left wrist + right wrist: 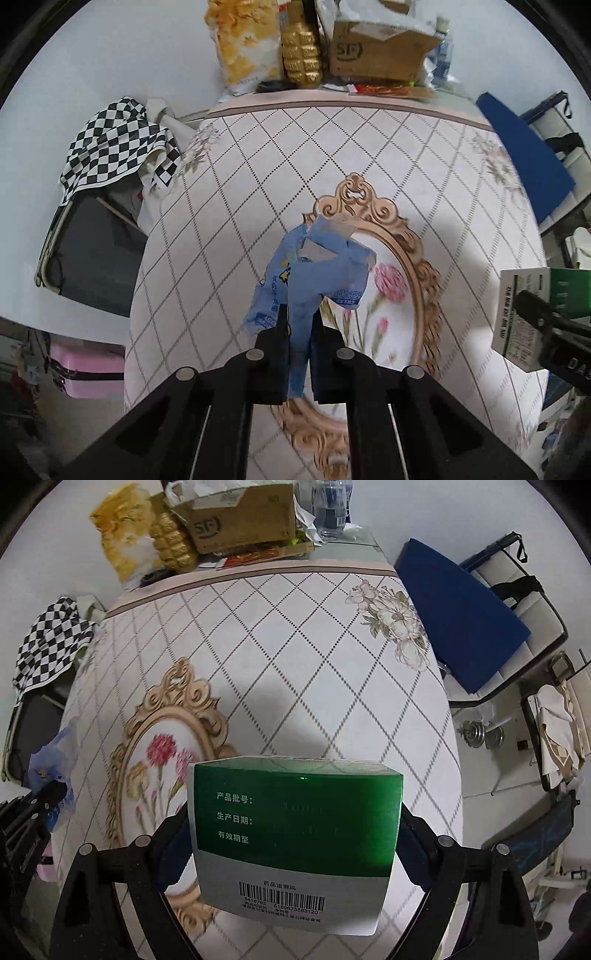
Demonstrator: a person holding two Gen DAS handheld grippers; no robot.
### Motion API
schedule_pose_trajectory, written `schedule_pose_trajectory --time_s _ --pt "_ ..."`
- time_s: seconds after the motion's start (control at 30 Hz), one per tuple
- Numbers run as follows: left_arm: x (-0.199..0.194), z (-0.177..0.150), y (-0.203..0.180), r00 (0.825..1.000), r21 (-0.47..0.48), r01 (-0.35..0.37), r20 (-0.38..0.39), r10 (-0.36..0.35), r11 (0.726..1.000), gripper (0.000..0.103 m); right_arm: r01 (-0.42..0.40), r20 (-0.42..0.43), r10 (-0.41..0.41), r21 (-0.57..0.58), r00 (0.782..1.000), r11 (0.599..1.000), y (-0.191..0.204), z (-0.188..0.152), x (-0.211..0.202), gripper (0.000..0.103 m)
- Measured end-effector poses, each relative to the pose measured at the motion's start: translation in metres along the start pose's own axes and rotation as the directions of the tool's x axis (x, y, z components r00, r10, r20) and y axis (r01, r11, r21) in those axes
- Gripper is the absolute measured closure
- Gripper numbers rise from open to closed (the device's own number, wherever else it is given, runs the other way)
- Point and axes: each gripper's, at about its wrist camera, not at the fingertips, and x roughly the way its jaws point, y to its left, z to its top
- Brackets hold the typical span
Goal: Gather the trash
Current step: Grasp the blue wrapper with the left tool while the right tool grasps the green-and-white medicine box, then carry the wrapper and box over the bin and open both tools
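Both grippers carry trash above the table (258,177): left gripper (298,325) pinches a blue wrapper (314,269) between closed jaws; right gripper (295,834) clamps a green box (295,823) between its jaws.

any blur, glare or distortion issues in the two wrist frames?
Left wrist: strong fisheye bowing of the table, black corner vignette; blue wrapper sharp, green box cut off at the right edge. Right wrist: same bowing; green box fills the foreground, barcode legible, a small green glare dot near its top; wrapper at left edge soft.
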Motion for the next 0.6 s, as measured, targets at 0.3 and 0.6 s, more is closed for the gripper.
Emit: schedule_pose_trajectory --time_s 0.3,0.6 --pt "-0.082 -0.091 0.020 0.994 -0.024 0.097 0.061 -0.096 0.995 0.098 -0.037 0.062 0.036 0.016 0.997 0.999 0.004 -0.100 -0.090 0.010" --pt "-0.153 -0.217 0.067 0.974 0.078 0.184 0.118 -0.193 0.980 0.098 -0.039 0.125 0.027 0.099 0.992 0.994 0.021 -0.264 -0.180 0.010"
